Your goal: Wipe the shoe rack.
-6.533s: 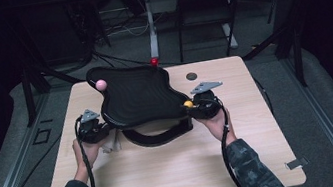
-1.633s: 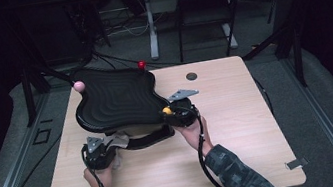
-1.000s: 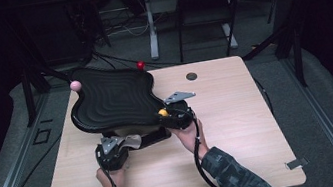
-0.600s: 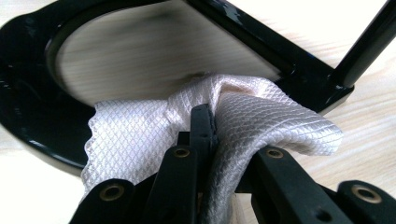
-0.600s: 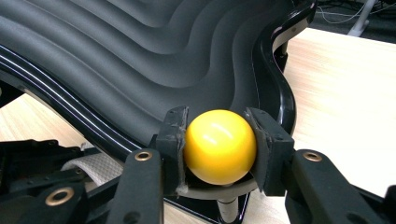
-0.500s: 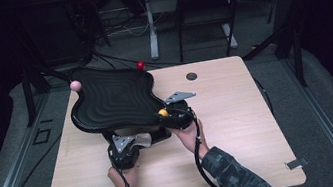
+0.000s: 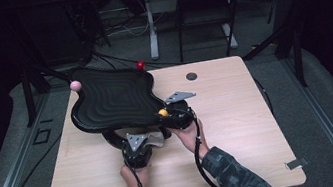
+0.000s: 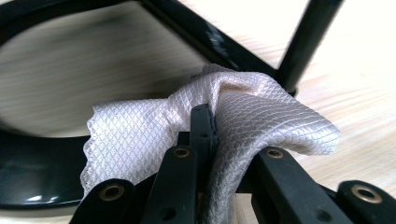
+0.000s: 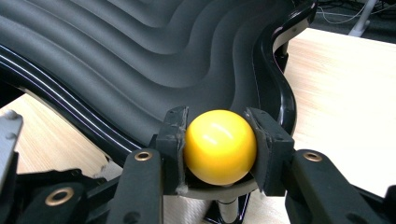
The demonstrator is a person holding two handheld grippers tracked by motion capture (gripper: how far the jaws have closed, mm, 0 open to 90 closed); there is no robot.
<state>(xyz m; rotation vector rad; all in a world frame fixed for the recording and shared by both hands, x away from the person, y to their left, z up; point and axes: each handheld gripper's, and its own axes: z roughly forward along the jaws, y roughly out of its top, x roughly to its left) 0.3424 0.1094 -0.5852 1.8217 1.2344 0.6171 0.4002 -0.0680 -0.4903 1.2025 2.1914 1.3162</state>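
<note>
- Pink ball (image 7: 75,86) caps the far-left corner of the black wavy tray (image 7: 115,101), which stands raised above the table (image 7: 240,127) on a black frame; the tray sits over the left half of the table and reaches past its left edge.
- Red ball (image 7: 141,65) tops the tray's far corner, near the table's back edge.
- Left claw (image 7: 137,146) is at the tray's near edge, low by the frame, with the person's hand behind it. In the left gripper view its jaws are pressed together on a white cloth (image 8: 224,121) with a fine diamond weave; the cloth bulges out on both sides of the jaws and lies against a curved black bar of the tray's frame (image 8: 42,158). Whether the cloth touches the wood under it cannot be told.
- Right claw (image 7: 170,115) is at the tray's near-right corner, just beside the left one. In the right gripper view its two pads pinch a glossy yellow ball (image 9: 220,147) from either side; the ball sits on a short post at the tray's rim, with the ribbed black surface spreading beyond it.
- Small dark round disc (image 7: 191,76) lies in the wood near the back edge, well apart from both claws.
</note>
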